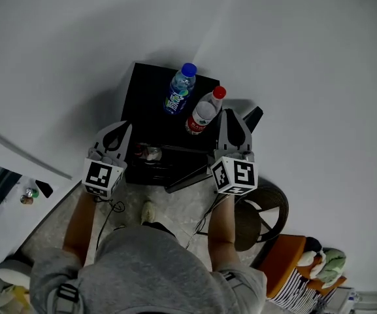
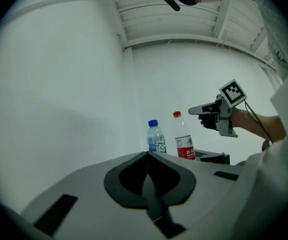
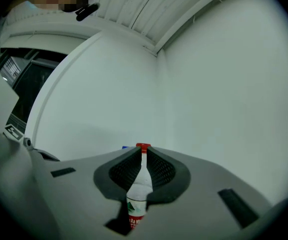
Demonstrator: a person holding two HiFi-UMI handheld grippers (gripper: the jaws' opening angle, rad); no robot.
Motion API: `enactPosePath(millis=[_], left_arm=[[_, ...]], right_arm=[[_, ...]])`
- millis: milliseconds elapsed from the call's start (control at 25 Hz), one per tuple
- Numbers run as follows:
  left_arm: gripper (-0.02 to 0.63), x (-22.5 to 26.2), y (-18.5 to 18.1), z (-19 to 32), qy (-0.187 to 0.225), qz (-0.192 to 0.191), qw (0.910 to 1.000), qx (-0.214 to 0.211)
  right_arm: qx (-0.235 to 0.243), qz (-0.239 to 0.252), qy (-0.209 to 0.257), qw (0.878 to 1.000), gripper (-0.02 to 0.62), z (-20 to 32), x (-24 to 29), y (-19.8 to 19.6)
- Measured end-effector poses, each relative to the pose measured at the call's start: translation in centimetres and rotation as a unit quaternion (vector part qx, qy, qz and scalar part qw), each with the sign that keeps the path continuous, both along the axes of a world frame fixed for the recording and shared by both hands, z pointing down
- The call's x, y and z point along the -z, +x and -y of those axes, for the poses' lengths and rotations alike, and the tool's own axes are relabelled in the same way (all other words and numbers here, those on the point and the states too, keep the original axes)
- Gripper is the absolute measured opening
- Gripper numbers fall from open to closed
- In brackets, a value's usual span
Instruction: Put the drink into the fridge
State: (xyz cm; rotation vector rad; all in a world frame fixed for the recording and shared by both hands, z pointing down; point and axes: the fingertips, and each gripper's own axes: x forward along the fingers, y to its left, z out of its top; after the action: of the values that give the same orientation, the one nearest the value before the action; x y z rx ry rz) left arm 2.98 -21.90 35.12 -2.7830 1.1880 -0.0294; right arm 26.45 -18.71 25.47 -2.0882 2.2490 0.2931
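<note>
My right claw [image 1: 230, 114] is squeezed closed and empty. The red-cap bottle [image 1: 203, 115] stands upright just ahead of it, by the fridge's [image 1: 147, 87] right edge.

Left gripper [image 2: 147, 155] fills the foreground, jaws pressed together, nothing between them. Beyond it a blue-capped bottle [image 2: 156, 138] and a red-capped bottle [image 2: 183, 141] stand upright, side by side, before a white wall [image 2: 74, 84]; the right gripper [image 2: 191, 111] hovers just right of the red cap
</note>
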Motion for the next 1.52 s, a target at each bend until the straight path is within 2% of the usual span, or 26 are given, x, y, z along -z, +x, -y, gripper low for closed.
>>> enactPosePath(millis=[80,120,160,200,480,760,1280,1520], left_arm=[[0.005,0.0,0.0,0.4,0.001,-0.001,1.0000,0.006],[0.005,0.0,0.0,0.6,0.001,-0.001,1.0000,0.009],[0.005,0.0,0.0,0.8,0.001,-0.001,0.9999,0.011],[0.005,0.1,-0.1,0.9,0.002,-0.001,0.9999,0.013],[0.005,-0.1,-1.1,1.3,0.001,0.000,0.9995,0.032],[0.005,-0.1,-1.9,1.6,-0.001,0.000,0.9990,0.044],[0.005,-0.4,-2.7,1.8,-0.004,-0.002,0.9989,0.046],[0.005,0.0,-3.4,1.5,0.000,-0.009,0.9990,0.043]], right_arm=[[0.015,0.010,-0.002,1.000,0.034,0.9,0.4,0.2],[0.023,0.013,-0.004,1.000,0.055,1.4,0.6,0.2],[0.033,0.015,-0.007,0.999,0.109,1.8,0.6,0.1],[0.042,0.019,-0.010,0.999,0.138,2.2,0.7,0.0],[0.053,0.016,-0.027,0.998,0.172,4.3,0.5,-0.3],[0.055,0.010,-0.047,0.997,0.176,5.7,-0.1,-0.6],[0.047,0.007,-0.058,0.997,0.152,6.3,-0.2,-1.0],[0.033,-0.002,-0.021,0.999,0.150,5.1,3.0,-0.7]])
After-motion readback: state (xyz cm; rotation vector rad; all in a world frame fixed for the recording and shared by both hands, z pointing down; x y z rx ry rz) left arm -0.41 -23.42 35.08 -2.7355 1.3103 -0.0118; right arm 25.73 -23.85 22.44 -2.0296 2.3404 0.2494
